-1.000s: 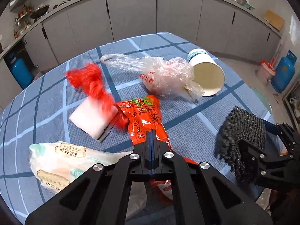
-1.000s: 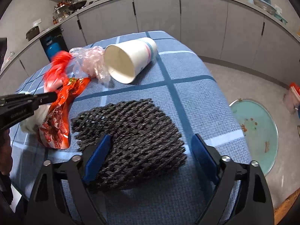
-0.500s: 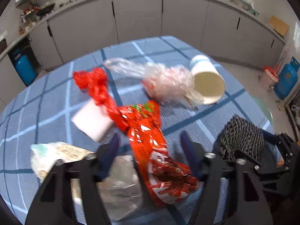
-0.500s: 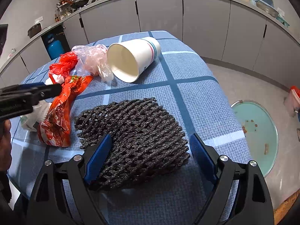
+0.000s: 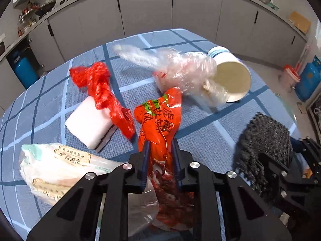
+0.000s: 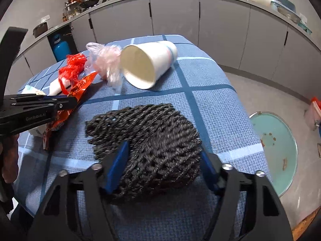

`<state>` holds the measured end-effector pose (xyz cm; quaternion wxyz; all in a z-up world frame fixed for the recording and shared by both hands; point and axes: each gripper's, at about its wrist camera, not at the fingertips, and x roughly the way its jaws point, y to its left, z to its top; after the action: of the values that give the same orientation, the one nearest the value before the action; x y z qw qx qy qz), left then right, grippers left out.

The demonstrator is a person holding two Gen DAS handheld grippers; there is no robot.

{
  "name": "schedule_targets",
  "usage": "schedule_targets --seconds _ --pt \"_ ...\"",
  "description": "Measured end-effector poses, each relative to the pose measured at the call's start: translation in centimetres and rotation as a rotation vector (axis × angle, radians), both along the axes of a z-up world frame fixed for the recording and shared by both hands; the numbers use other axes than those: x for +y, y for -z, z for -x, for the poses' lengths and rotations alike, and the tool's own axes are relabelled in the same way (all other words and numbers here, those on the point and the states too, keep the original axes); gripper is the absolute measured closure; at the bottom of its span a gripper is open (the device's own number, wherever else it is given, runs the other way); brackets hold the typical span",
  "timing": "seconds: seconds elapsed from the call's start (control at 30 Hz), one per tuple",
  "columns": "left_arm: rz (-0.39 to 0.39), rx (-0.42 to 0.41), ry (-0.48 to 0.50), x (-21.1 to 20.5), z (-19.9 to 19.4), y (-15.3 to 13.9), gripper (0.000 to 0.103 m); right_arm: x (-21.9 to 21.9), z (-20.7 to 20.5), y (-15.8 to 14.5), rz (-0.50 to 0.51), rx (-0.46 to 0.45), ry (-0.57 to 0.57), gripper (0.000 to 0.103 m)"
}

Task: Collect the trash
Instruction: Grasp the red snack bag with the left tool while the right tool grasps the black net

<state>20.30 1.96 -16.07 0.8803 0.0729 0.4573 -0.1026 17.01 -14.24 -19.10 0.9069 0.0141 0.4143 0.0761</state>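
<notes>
My left gripper (image 5: pixel 159 156) has its blue pads pinched tight on one orange snack wrapper (image 5: pixel 160 120), whose lower end bunches up between the fingers while the upper end lies on the blue checked tablecloth (image 5: pixel 50 100). My right gripper (image 6: pixel 163 170) is closing around one black foam net (image 6: pixel 148 136); both pads touch its sides and it looks squeezed, though the net is blurred.

Trash count on the table:
- one white paper cup (image 5: pixel 230 76), on its side, mouth toward me
- one clear plastic bag (image 5: pixel 176 68), touching the cup, blurred
- one red plastic bag (image 5: pixel 100 88), draped over one white foam block (image 5: pixel 88 122)
- one pale printed packet (image 5: pixel 56 166), near left edge, just beside the left gripper
- wrapper and net as above

On the floor beyond the table's right side I see one round teal lid (image 6: pixel 274 146).
</notes>
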Motion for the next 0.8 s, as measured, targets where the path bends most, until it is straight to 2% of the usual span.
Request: schedule_targets --seconds 0.03,0.1,0.2,0.23,0.47,0.8 --pt "0.006 -0.004 0.001 0.1 0.3 -0.2 0.083 0.1 0.0 0.0 -0.001 0.001 -0.006 0.053" --pt "0.011 -0.023 0.004 0.2 0.9 -0.9 0.084 0.5 0.2 -0.2 -0.007 0.004 -0.025 0.068" --pt "0.019 -0.054 0.002 0.6 2.0 -2.3 0.084 0.9 0.5 -0.3 -0.015 0.000 -0.043 0.081" --pt "0.019 -0.069 -0.001 0.8 2.4 -2.8 0.085 0.8 0.7 -0.2 -0.021 -0.003 -0.047 0.083" --pt "-0.013 -0.181 -0.038 1.8 4.3 -6.0 0.085 0.8 1.8 -2.3 -0.056 -0.085 -0.076 0.086" --pt "0.035 -0.273 -0.030 1.7 5.6 -9.6 0.085 -0.4 2.7 -5.1 -0.094 -0.178 -0.053 0.086"
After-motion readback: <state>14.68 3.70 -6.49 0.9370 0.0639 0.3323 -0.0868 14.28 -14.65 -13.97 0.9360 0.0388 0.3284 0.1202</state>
